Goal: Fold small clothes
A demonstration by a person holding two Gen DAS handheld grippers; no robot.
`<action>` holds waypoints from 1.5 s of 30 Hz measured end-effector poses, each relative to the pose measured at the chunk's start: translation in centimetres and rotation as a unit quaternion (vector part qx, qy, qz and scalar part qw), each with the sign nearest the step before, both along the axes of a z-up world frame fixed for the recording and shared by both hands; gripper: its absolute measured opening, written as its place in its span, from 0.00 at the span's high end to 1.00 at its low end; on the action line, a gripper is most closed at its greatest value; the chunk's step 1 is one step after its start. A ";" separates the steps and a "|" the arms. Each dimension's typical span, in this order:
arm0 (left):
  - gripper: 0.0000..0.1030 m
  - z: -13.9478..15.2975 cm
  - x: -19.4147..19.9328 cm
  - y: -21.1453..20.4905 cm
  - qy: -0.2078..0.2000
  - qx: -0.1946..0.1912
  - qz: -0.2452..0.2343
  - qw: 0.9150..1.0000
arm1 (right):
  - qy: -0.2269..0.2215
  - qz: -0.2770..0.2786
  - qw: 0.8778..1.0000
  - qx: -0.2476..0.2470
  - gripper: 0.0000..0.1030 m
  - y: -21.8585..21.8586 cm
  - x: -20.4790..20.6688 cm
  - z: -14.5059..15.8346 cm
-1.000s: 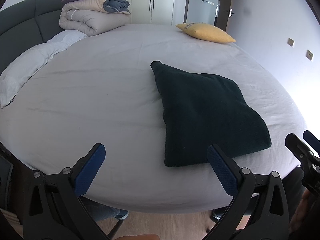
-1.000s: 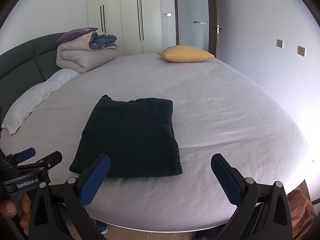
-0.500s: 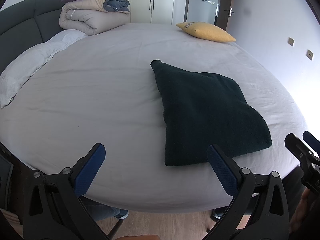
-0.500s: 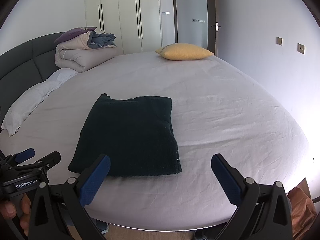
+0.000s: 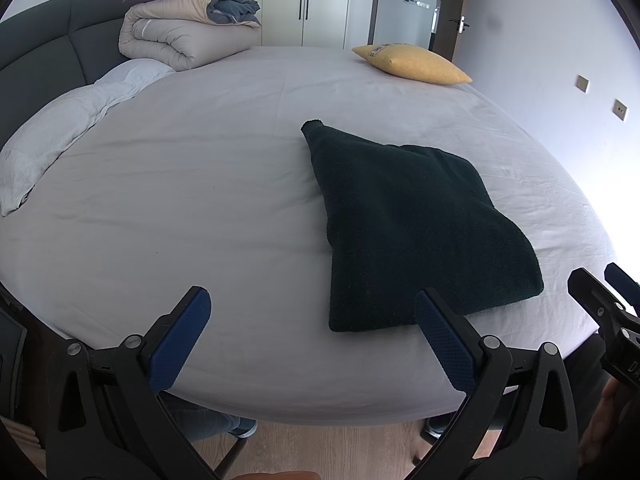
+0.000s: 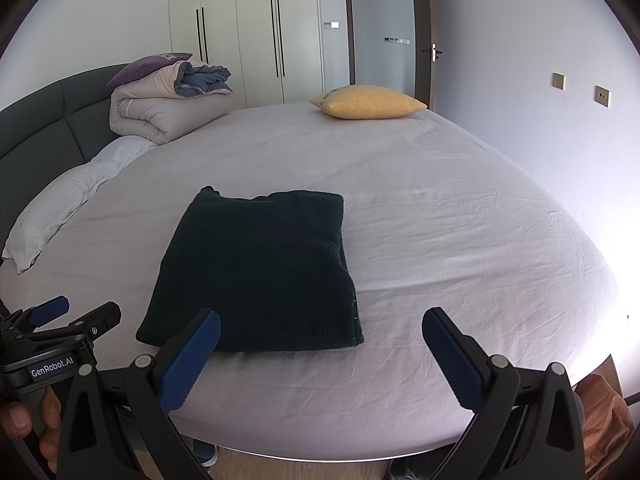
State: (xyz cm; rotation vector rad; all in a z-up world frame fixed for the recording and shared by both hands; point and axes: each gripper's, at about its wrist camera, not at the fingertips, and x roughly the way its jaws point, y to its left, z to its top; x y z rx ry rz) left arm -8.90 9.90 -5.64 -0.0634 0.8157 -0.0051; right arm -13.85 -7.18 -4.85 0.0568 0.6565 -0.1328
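A dark green knitted garment (image 5: 416, 220) lies folded into a flat rectangle on the grey bed sheet (image 5: 180, 208), near the front edge. It also shows in the right wrist view (image 6: 260, 272). My left gripper (image 5: 312, 316) is open and empty, held above the bed's front edge, just left of the garment's near corner. My right gripper (image 6: 320, 336) is open and empty, held over the front edge at the garment's near right corner. Neither gripper touches the cloth. Each gripper shows at the edge of the other's view.
A rolled beige duvet (image 5: 180, 36) with a purple pillow on top sits at the far left by the dark headboard (image 5: 40, 40). A white pillow (image 5: 68, 128) lies at the left edge. A yellow cushion (image 5: 416, 64) lies at the far side. Wardrobes and a door stand behind.
Both grippers have tilted up slightly, most clearly the right one. The garment lies the same and both grippers stay open.
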 end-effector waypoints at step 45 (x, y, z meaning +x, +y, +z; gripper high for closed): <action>0.00 -0.1 -0.4 0.7 0.000 0.004 -0.001 1.000 | 0.007 0.000 1.000 0.006 0.00 0.0 0.0 -0.5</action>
